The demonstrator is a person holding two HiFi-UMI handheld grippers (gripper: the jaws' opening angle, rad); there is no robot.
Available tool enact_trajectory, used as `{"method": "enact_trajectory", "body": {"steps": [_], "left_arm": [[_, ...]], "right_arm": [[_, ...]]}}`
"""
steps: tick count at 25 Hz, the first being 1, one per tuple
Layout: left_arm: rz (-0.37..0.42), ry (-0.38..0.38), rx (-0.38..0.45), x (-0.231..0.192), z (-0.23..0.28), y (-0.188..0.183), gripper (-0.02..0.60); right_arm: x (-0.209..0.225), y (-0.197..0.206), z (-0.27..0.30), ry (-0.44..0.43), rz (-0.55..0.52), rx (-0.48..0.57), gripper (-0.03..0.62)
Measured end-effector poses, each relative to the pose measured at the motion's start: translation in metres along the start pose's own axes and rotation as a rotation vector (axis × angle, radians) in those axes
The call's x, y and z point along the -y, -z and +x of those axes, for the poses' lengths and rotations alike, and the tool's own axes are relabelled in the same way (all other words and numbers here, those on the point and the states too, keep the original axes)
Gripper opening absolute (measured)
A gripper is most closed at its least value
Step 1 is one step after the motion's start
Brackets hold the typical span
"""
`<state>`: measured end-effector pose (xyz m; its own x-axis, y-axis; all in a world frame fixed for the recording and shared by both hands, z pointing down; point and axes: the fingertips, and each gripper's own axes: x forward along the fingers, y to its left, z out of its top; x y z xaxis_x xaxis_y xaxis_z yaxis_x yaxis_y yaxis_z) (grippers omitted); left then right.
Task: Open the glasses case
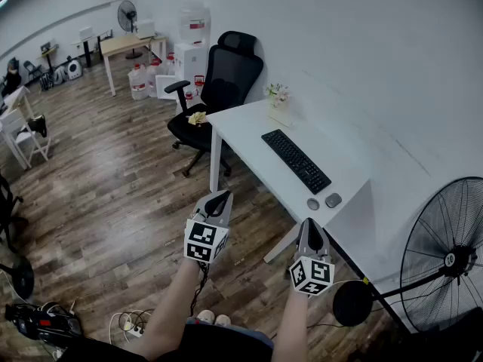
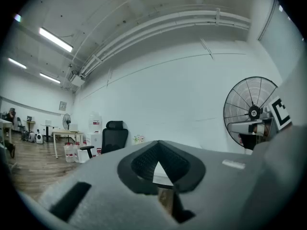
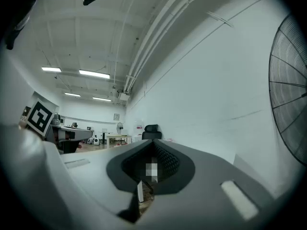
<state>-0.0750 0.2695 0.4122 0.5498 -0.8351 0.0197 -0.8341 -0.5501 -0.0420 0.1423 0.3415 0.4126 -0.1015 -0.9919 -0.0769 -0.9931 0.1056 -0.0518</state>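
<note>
Well, no glasses case could be made out anywhere, not on the white table (image 1: 249, 138) and not in either tool. The left tongs (image 1: 219, 197) and the right tongs (image 1: 309, 225) were both shut tight and held nothing. They pointed level over the floor (image 1: 113, 187), well apart from the table top.

Two small grey round things (image 1: 313, 204) lay just beside the end of the keyboard (image 1: 296, 161). They were too small to name, so the wrong thing might get grabbed. Shut tongs would likely only push a case, and it could slide off the smooth, flat top. The big fan (image 1: 445, 255) stood near the right tongs, so a wide swing might bump it. Loose cables (image 1: 128, 323) near the person's feet could trip them.

The tongs were grey plastic with black bumpy pads that came to a point. The keyboard was long, thin and black. The fan was a round black wire cage. The floor was shiny wood planks.
</note>
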Motion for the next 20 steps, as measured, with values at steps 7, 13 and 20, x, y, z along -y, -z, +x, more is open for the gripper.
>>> {"method": "enact_trajectory", "body": {"steps": [7,13,20], "left_arm": [[0.001,0.012,0.000,0.0033,0.0026,-0.0003,0.008],[0.003,0.012,-0.003,0.0022,0.0026,0.0006,0.008],[0.002,0.008,-0.011,0.0005,0.0028,0.0024,0.008]], "right_arm": [[-0.0003,-0.0001,-0.0002,0.002,0.003,-0.004,0.006],[-0.0014,0.0002,0.0008,-0.001,0.008,-0.003,0.006],[-0.0077,-0.0007,0.0041,-0.023,0.019,0.003,0.006]]}}
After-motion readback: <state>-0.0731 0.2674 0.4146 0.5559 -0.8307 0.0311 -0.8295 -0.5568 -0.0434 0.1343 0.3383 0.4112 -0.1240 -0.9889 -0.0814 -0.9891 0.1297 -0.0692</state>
